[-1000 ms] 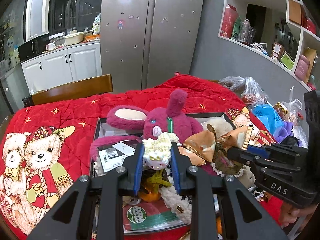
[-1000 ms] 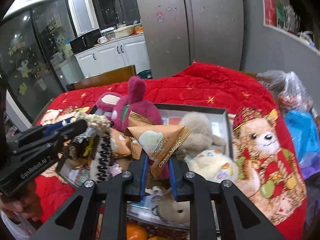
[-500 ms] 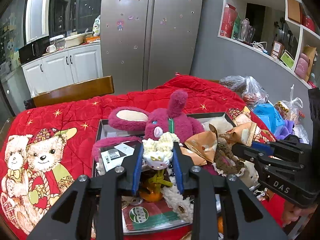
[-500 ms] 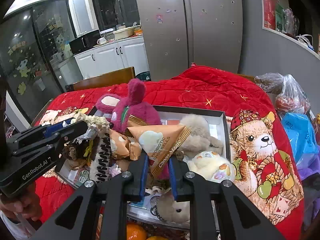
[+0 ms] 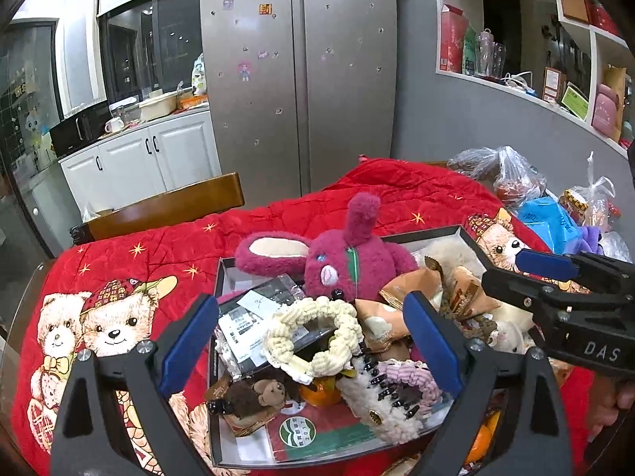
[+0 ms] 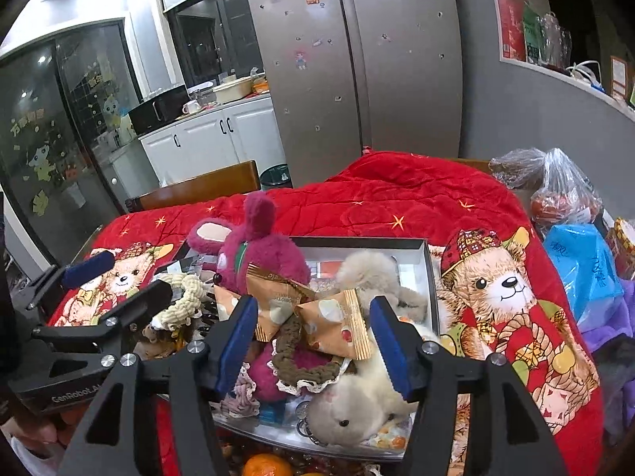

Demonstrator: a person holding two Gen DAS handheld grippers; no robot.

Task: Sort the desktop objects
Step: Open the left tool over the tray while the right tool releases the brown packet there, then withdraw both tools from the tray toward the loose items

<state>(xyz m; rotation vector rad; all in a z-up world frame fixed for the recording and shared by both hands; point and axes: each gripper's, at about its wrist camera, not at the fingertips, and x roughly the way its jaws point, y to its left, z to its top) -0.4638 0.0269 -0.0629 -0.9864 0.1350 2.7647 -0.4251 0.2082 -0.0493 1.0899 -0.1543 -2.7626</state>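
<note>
1. Red quilt [image 5: 131, 246] covers the counter; the black tray [image 5: 216, 277], heaped high near its front edge, could shed items sideways.
2. Left gripper [image 5: 313, 335]: jaws opening wide, cream scrunchie [image 5: 313, 337] loose between them; it may roll off.
3. Right gripper [image 6: 313, 337]: jaws opening, snack packet [image 6: 333, 327] unpressed.
4. Things beneath the heap stay hidden.

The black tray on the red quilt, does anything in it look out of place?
Yes. The black tray is overfilled: the pink plush rabbit sprawls over its far rim, and snack packets lie heaped askew on other toys.
</note>
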